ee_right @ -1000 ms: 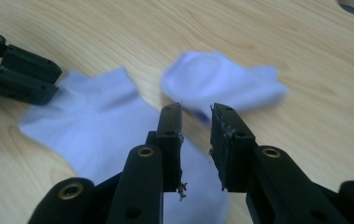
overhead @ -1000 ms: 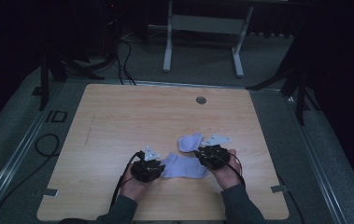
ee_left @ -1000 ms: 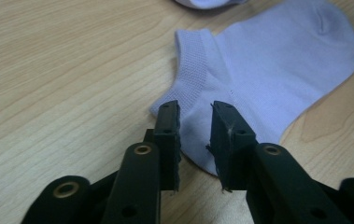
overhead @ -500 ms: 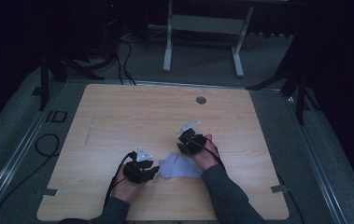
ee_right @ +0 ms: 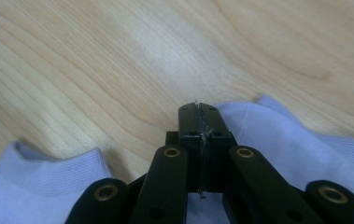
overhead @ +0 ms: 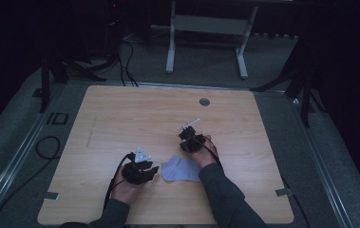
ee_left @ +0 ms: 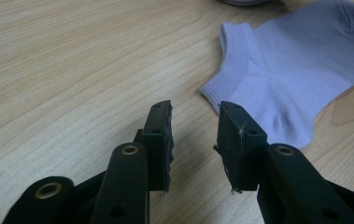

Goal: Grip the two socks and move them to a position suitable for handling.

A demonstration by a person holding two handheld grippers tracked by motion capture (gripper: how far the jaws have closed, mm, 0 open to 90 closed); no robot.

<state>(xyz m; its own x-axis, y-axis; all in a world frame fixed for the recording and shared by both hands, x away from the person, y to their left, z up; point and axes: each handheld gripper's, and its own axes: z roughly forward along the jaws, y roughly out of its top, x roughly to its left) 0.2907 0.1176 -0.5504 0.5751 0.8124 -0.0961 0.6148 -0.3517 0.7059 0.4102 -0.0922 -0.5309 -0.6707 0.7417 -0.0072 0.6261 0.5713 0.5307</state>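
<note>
I am working on the lilac sock (ee_left: pixel 296 70) lying flat on the table (overhead: pixel 120 118) near my edge. My right gripper (ee_right: pixel 199 114) is pinching its fabric between closed jaws; my left gripper (ee_left: pixel 194 126), parted narrowly and empty, is waiting just beside the cuff, which I judge it must grip next.

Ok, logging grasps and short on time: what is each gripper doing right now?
Left gripper: open, holding nothing, jaws just short of the lilac sock.
Right gripper: jaws shut; whether sock fabric is pinched between them cannot be told.
</note>
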